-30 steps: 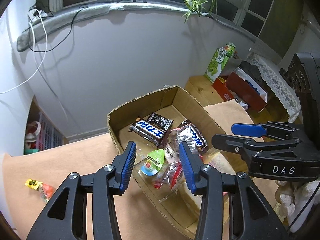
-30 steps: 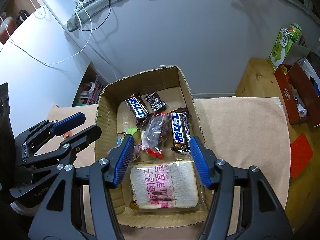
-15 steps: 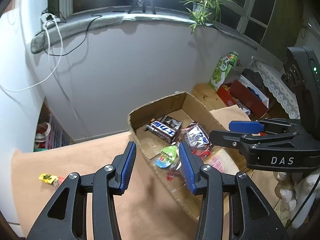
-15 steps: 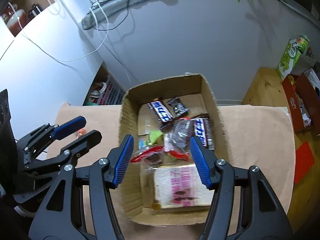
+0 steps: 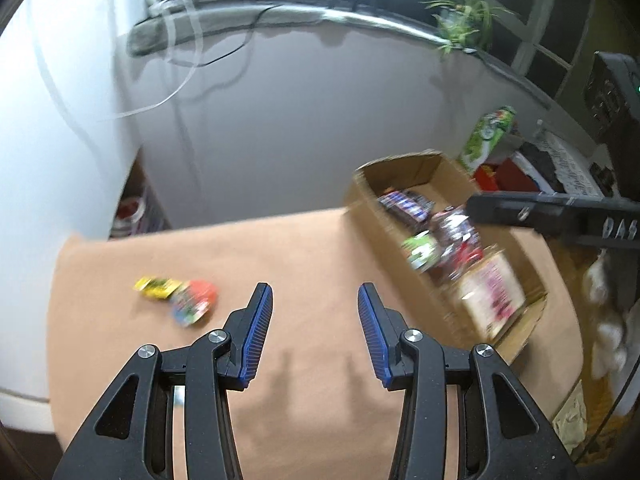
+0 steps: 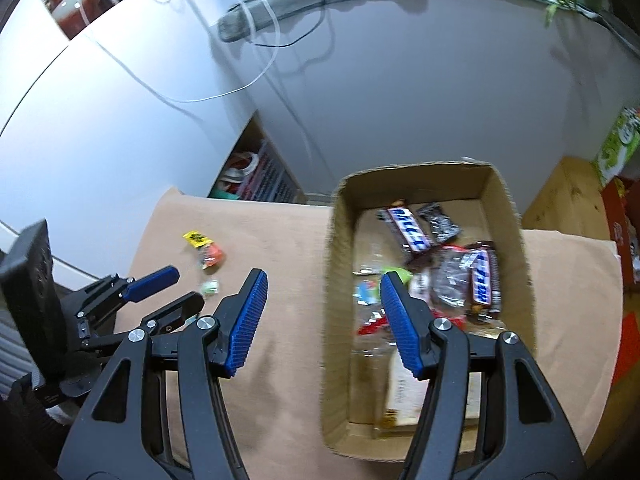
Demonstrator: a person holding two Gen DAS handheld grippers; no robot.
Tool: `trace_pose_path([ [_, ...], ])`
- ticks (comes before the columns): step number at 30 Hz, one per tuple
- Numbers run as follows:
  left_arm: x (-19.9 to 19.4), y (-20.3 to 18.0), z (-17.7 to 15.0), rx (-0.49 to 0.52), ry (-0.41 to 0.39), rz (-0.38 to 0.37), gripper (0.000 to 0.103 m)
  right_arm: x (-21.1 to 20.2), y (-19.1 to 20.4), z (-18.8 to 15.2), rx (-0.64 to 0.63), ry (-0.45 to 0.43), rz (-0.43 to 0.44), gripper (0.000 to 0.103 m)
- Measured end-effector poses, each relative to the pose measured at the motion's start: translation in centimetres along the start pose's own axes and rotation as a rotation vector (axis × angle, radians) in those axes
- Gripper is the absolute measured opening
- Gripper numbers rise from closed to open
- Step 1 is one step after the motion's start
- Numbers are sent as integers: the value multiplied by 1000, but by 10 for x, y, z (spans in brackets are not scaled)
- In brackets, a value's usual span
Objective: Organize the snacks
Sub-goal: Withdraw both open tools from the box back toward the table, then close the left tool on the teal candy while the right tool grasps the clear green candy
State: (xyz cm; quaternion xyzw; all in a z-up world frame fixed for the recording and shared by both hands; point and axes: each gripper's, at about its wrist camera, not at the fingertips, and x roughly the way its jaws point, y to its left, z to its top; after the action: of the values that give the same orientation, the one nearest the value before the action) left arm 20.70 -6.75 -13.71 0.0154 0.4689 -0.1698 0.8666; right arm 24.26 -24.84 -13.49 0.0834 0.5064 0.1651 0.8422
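Observation:
A cardboard box (image 6: 338,240) (image 5: 362,196) on the tan mat holds several snacks: chocolate bars (image 6: 408,228), clear candy bags and a bread pack (image 5: 490,300). Loose on the mat to the left lie a yellow packet (image 5: 156,285) (image 6: 196,238), an orange-red snack (image 5: 196,298) (image 6: 212,258) and a small green one (image 6: 210,288). My left gripper (image 5: 314,320) is open and empty above the bare mat, right of the loose snacks. My right gripper (image 6: 322,312) is open and empty over the box's left wall.
A grey wall and a windowsill with cables and a plant (image 5: 464,28) lie behind. A shelf gap (image 6: 256,180) with baskets opens at the mat's far left edge. A green carton (image 5: 488,136) and red boxes (image 5: 508,172) stand right of the box.
Both grippers have swung left, away from over the box. The left gripper now faces the bare mat and the loose snacks have come nearer. Both stay open.

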Motion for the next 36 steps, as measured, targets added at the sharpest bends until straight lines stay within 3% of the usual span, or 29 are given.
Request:
trace_pose_path([
  [8,-12,57,-47,-113,54,62,43,26,39,-2,-69,55,90,62],
  [12,-11,75,-70,-164,86,85,44,43,61,-6,-112,80,115,76],
  [17,-7,82,-84,-180,91,96,52,73,88,-11,-173,134,135,76],
  [29,12,98,-105,-229,18,110,52,140,126,-29,-291,199,126,76],
  [32,16,102,-108,-230,11,106,52,146,135,-32,-363,200,115,74],
  [36,11,111,-107,-171,-8,76,52,144,135,-29,-406,189,168,65],
])
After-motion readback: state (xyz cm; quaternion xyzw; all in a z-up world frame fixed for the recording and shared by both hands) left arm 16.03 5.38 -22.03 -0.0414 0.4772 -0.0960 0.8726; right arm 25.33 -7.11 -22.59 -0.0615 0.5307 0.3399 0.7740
